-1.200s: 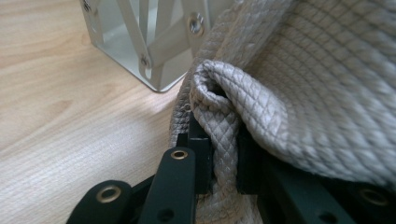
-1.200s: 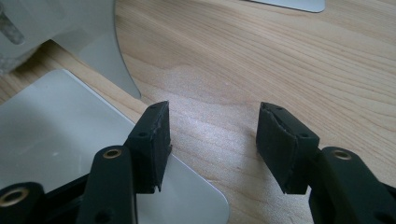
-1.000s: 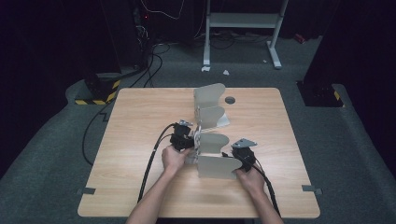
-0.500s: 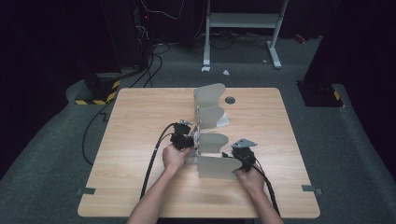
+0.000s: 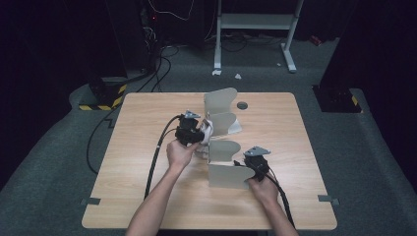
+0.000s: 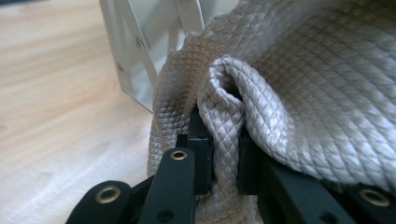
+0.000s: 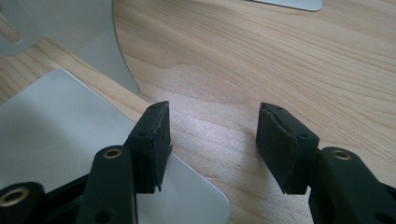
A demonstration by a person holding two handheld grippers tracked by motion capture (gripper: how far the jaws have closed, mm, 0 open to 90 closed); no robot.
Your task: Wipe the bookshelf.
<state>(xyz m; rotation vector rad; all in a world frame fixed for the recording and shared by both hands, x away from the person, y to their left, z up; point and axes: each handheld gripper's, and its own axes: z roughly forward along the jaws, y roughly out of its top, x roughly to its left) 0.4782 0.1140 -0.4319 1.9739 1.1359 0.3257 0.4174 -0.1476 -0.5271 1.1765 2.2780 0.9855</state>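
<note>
High view showed the wooden table (image 5: pixel 147 196) with a pale metal rack (image 5: pixel 223 147) of upright curved dividers standing in a row from the far middle toward the near right. At the rack's left side, about halfway along it, a quilted whitish cloth (image 5: pixel 205 132) hung bunched beside the dividers. The left gripper (image 5: pixel 199 135) was clamped on that cloth: in the left gripper view its jaws stood narrow, with a rolled fold of the diamond-stitched fabric (image 6: pixel 280 93) pinched between the pads, and the rack's pale frame (image 6: pixel 140 51) just behind it at the far left. The right gripper (image 5: pixel 246 166) rested at the right edge of the nearest divider, and the right gripper view showed its jaws wide apart with nothing between them, bare wood beneath and a grey plate (image 7: pixel 56 135) under the left pad (image 7: pixel 154 140). The step in hand looked like drawing the cloth up and clear of the rack. To do it well, the left hand would best keep its pinch firm on the fold, since the grip held only a small roll of fabric that could slip, and lift straight so the hanging part did not snag a divider edge. The right gripper would do well to steady the rack, pressing or gripping the near plate so the light frame did not tip or slide.
</note>
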